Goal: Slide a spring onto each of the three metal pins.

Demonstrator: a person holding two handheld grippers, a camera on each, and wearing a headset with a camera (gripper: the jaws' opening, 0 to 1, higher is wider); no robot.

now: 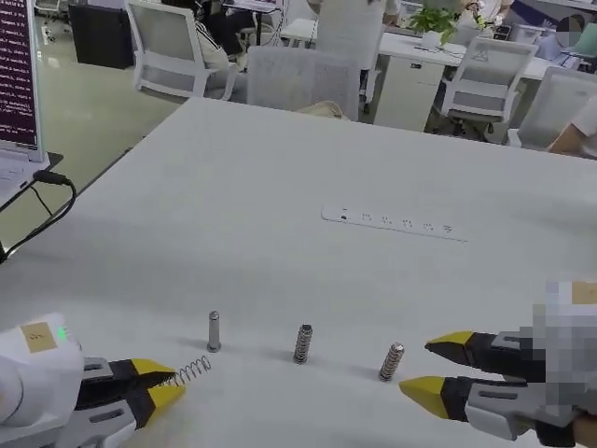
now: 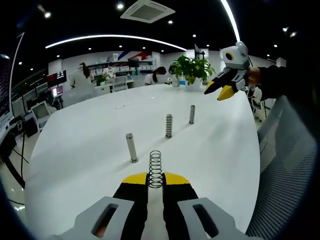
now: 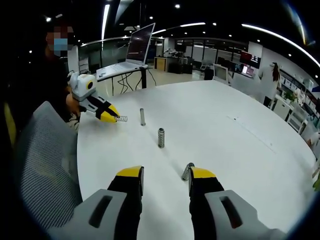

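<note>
At the left of the white table (image 1: pixel 280 168), the left yellow-tipped claw (image 1: pixel 166 383) is pinching one end of a loose silver coil spring (image 1: pixel 192 371). Its jaws are almost closed on the spring, whose free end is pointing toward a bare upright metal pin (image 1: pixel 214 332) just beside it. Moving right, a second upright pin wearing a spring (image 1: pixel 303 343) is standing mid-row, then a third spring-covered pin (image 1: pixel 392 361), and at the far right the right yellow-tipped claw (image 1: pixel 422 366) is hovering just beside that pin, jaws wide apart, gripping nothing.
</note>
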